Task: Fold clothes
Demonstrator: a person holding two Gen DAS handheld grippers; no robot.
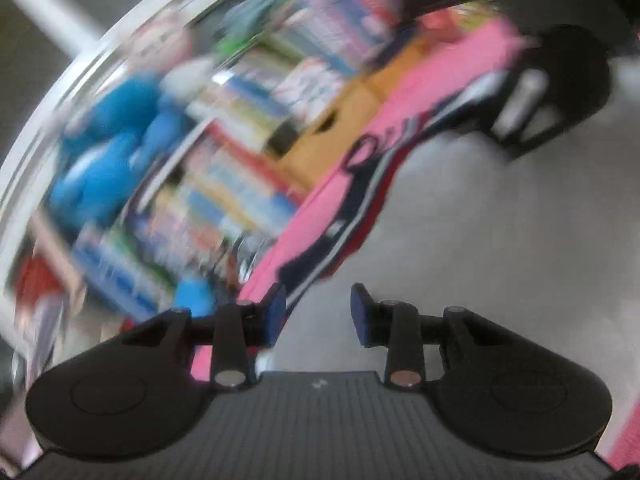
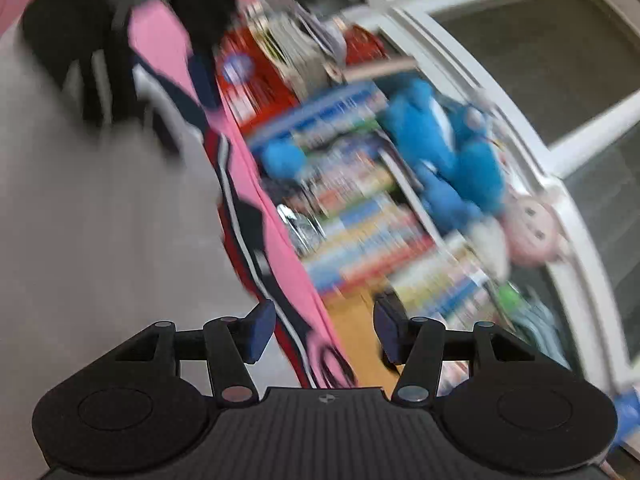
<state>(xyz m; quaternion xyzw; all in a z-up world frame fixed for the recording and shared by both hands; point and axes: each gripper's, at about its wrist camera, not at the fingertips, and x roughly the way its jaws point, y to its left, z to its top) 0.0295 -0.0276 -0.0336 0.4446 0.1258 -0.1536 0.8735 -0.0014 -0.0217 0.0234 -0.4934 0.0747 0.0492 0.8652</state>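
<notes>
Left gripper (image 1: 318, 312): jaws spread, nothing between the blue pads; the near end of the garment shows just past the left pad, contact not certain through the blur.
Right gripper (image 2: 324, 330): jaws spread; the garment's near end lies in the gap between the pads, but they are not pressed on it.
Garment (image 1: 360, 168): 1 pink piece with navy, white and red stripes, stretched as a long band along the far edge of the grey surface (image 1: 500, 240). Both views are motion-blurred, so flat or bunched cannot be told.
Step in hand: my judgement, both grippers are aimed at the garment with nothing pinched; this fits an approach to pick up an edge and equally a release after a fold. The frames do not settle which.
Next move: whichever it is, it calls for a clear sight of the cloth's edge and corners; blur hides both now.
Surface: plain pale grey, bare ahead of the grippers; a dark blurred shape (image 1: 560, 88) stands at its far end.
Room: behind the garment, rows of colourful books (image 2: 360, 216), a blue plush toy (image 2: 448, 148), a pink plush (image 2: 532, 228), then a white-framed window (image 2: 520, 80).
</notes>
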